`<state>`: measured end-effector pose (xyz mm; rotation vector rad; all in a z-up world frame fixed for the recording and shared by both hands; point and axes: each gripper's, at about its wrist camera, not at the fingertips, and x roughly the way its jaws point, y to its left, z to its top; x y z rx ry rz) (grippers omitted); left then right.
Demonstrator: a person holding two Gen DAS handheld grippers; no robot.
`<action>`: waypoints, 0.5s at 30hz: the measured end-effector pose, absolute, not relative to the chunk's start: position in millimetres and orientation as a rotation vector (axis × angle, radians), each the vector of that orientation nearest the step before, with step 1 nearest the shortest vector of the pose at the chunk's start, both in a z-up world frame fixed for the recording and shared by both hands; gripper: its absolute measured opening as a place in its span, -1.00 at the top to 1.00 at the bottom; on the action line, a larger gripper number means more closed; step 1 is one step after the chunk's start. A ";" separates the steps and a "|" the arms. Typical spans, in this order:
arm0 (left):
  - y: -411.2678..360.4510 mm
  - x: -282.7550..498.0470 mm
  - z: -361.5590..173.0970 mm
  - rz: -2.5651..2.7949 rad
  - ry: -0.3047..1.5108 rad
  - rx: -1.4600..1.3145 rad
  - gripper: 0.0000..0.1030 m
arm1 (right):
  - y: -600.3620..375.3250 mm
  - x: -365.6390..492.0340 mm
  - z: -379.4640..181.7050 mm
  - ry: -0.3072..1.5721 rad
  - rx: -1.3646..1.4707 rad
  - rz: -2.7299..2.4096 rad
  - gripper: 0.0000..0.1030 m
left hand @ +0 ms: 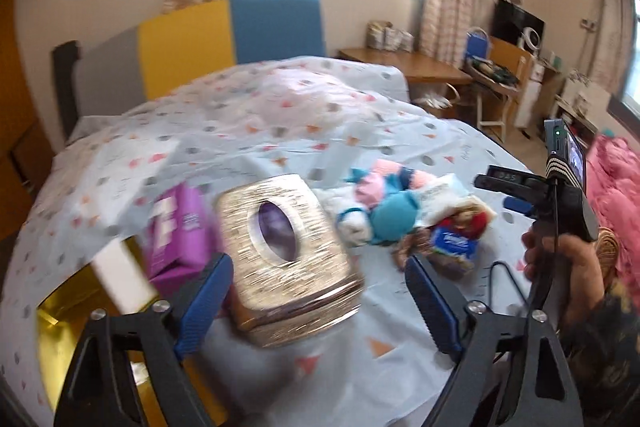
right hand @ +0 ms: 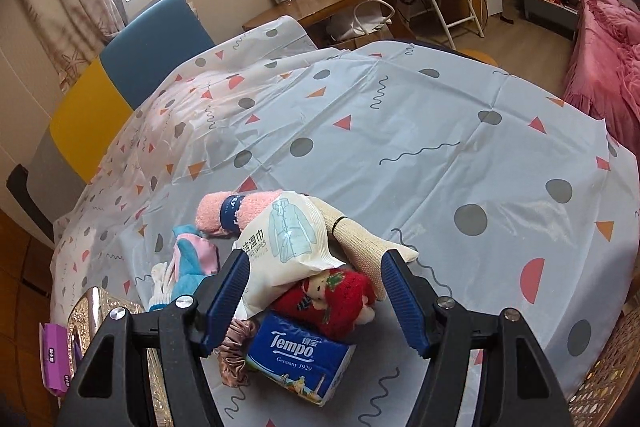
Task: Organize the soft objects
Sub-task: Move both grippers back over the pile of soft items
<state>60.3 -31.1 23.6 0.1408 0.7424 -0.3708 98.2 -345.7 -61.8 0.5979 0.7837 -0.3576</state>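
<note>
Both grippers hang over a bed spread with a pale sheet point(right hand: 400, 131) printed with triangles, dots and squiggles. The left gripper point(left hand: 316, 299) has its jaws spread wide and holds nothing; between its blue fingers point(left hand: 204, 303), a little farther out, sits a silver-gold tissue box point(left hand: 288, 259) with an oval opening in the top (blurred in this view). Just left of the box lies a purple pack point(left hand: 180, 231), touching or nearly touching it, and nearer on the left is a gold-lined open box point(left hand: 68, 315).

The right gripper point(right hand: 316, 291) also stands with jaws wide apart, empty, above the heap of soft things to the right of the tissue box. In that heap a blue Tempo tissue pack point(right hand: 300, 359) lies nearest, with a red knitted doll point(right hand: 332, 299) against its far edge and a pink satin scrunchie point(right hand: 236, 351) at its left. A white wet-wipes pack point(right hand: 280, 243) rests over them, a rolled pink towel point(right hand: 236, 211) beyond it, a cream mesh pouch point(right hand: 368, 243) to the right, and blue-and-pink socks point(right hand: 192, 259) to the left.
</note>
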 end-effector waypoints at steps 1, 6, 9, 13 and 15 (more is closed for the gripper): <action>-41.8 65.8 22.5 -0.387 0.749 0.151 -0.63 | -347.2 98.3 -61.6 0.780 0.607 -0.356 -0.34; -100.8 100.9 7.3 -0.467 0.834 0.190 -0.25 | -355.2 92.6 -59.6 0.751 0.649 -0.373 -0.34; -130.8 123.4 -11.0 -0.471 0.889 0.203 -0.24 | -360.8 91.2 -61.7 0.747 0.686 -0.371 -0.34; -160.6 151.6 -35.0 -0.473 0.950 0.218 -0.25 | -365.0 91.0 -65.3 0.754 0.721 -0.360 -0.35; -174.2 167.2 -49.5 -0.461 0.985 0.230 -0.30 | -366.4 91.1 -66.8 0.757 0.735 -0.352 -0.35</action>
